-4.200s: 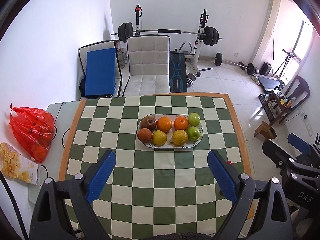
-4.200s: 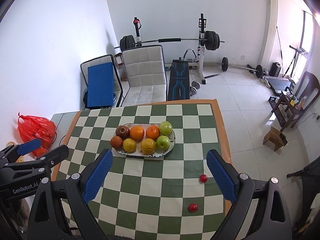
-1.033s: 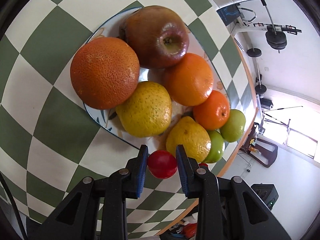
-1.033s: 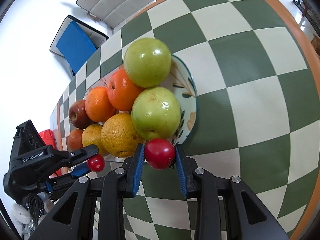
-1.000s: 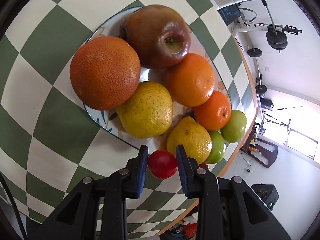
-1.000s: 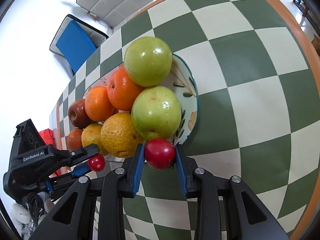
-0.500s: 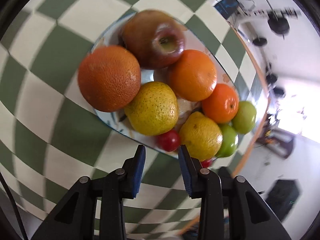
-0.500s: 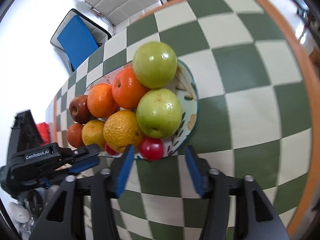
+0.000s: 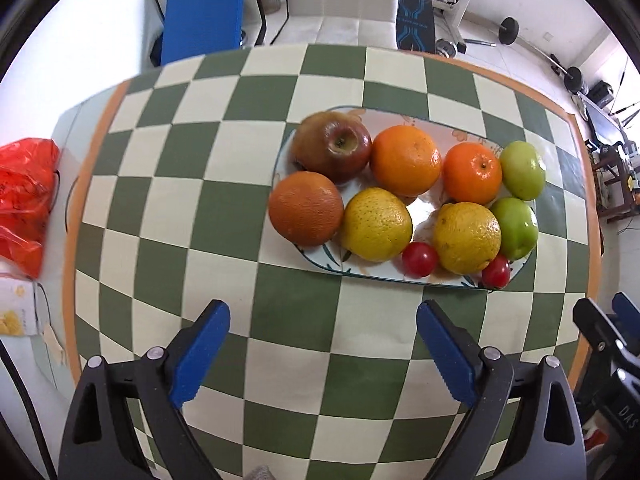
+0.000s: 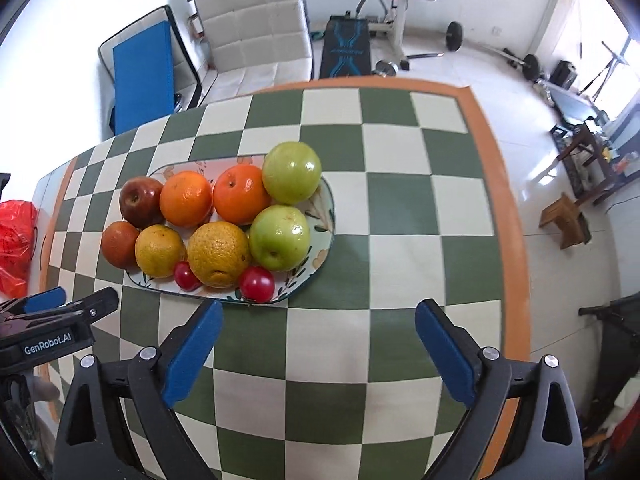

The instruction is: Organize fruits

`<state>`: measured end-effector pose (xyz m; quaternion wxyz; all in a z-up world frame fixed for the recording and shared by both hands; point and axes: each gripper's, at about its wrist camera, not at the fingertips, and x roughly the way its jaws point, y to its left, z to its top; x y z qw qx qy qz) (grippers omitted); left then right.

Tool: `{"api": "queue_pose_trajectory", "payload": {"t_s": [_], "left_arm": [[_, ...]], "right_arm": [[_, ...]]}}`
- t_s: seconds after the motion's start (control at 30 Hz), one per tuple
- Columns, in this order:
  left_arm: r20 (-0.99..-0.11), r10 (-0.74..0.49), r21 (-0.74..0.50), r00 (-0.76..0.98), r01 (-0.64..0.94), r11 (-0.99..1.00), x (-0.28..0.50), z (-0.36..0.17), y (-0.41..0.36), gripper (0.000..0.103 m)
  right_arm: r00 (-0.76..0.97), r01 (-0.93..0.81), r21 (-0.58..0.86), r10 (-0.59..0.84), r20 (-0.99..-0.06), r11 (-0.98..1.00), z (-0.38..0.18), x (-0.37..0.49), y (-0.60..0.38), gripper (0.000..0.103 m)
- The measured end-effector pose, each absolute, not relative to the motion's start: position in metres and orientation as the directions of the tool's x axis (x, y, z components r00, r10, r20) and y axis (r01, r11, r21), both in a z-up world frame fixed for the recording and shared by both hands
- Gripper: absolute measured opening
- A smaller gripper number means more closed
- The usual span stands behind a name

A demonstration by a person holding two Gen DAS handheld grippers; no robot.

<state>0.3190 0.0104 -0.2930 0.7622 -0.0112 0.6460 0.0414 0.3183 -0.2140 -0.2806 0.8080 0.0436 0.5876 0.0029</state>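
An oval patterned plate [image 9: 372,276] [image 10: 326,200] on the checkered table holds a red apple [image 9: 332,146], oranges, yellow citrus and two green apples [image 10: 292,172]. Two small red cherry tomatoes lie at the plate's near rim: one [image 9: 419,259] [image 10: 185,275] between the yellow fruits, the other [image 9: 496,273] [image 10: 257,283] below the near green apple. My left gripper [image 9: 322,354] hangs open above the table, back from the plate, nothing between its blue pads. My right gripper [image 10: 318,352] is likewise open and empty, near the plate's right end.
The green and cream checkered tablecloth [image 10: 400,240] has an orange border [image 10: 508,208]. A red plastic bag [image 9: 24,196] lies off the table's left side. A white chair [image 10: 256,36], a blue cushion and weight equipment stand behind the table. A small wooden stool [image 10: 564,220] is on the floor.
Both grippers let go of their cherry tomatoes at the plate's near rim, opened wide and pulled back and up from the plate.
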Motion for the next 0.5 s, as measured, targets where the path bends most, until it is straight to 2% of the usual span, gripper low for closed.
{"api": "queue_pose_trajectory", "payload": {"t_s": [0.5], "left_arm": [[-0.944, 0.049, 0.041, 0.326, -0.030, 0.999, 0.277, -0.220, 0.017, 0.096]], "right_arm": [[0.424, 0.076, 0.048, 0.011, -0.905, 0.996, -0.214, 0.267, -0.203, 0.099]]}}
